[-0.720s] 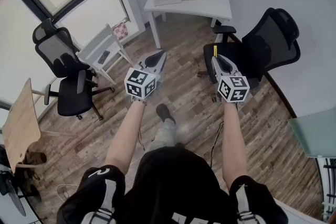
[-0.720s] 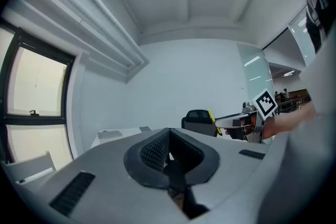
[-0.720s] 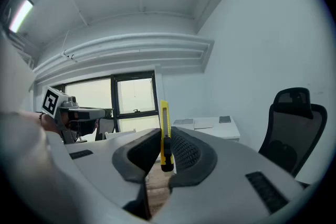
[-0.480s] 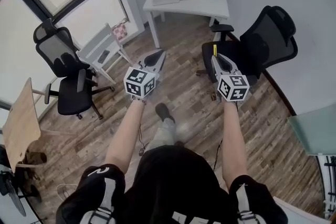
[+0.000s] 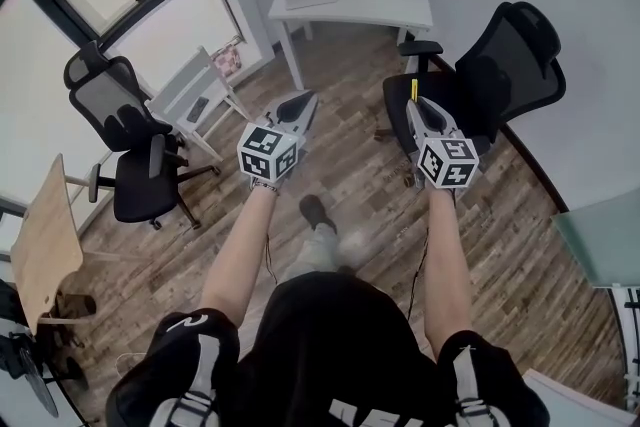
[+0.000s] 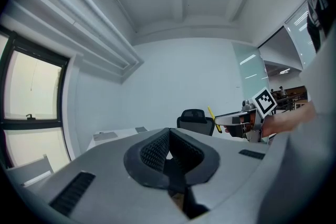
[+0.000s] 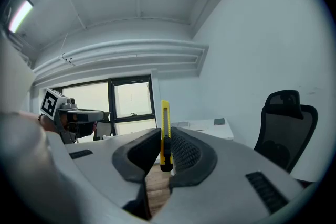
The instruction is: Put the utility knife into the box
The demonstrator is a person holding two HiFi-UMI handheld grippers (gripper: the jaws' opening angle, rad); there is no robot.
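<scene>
The desk [image 5: 372,7] sits top centre; below it, left gripper [image 5: 303,102] and right gripper [image 5: 415,105] hang mid-frame, between left-hand chair [image 5: 140,187] and right-hand chair [image 5: 510,60].

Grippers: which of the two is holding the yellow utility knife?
The right gripper: its jaws are shut on the yellow utility knife, which sticks out past them. The left gripper has its jaws shut together with nothing between them.

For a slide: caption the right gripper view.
Right gripper shut on an upright yellow utility knife, white desk and black office chair beyond.
</scene>
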